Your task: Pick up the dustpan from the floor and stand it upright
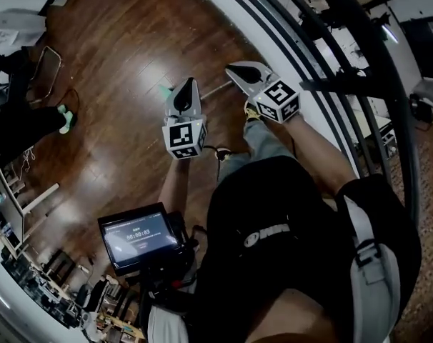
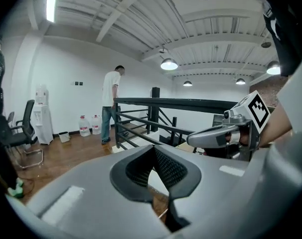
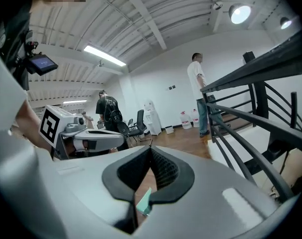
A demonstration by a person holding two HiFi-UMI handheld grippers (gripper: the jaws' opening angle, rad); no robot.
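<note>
A small teal-green piece of the dustpan (image 1: pixel 163 90) shows on the wooden floor just past my left gripper (image 1: pixel 188 86), and a thin pale stick (image 1: pixel 216 88) runs from there toward my right gripper (image 1: pixel 234 68). Both grippers hang side by side above the floor, level with each other, with nothing in them. The left gripper's (image 2: pixel 152 148) jaws meet at the tips. The right gripper's (image 3: pixel 151 148) jaws also meet, and a teal sliver of the dustpan (image 3: pixel 145 200) shows below through the gap behind its pads. Most of the dustpan is hidden.
A black stair railing (image 1: pixel 324 56) curves close along the right. A person in black (image 1: pixel 16 123) stands at the left by a chair (image 1: pixel 48 63). A lit screen (image 1: pixel 138 240) sits on the rig below. Farther off are a person in a white shirt (image 2: pixel 111 103) and water bottles (image 2: pixel 84 126).
</note>
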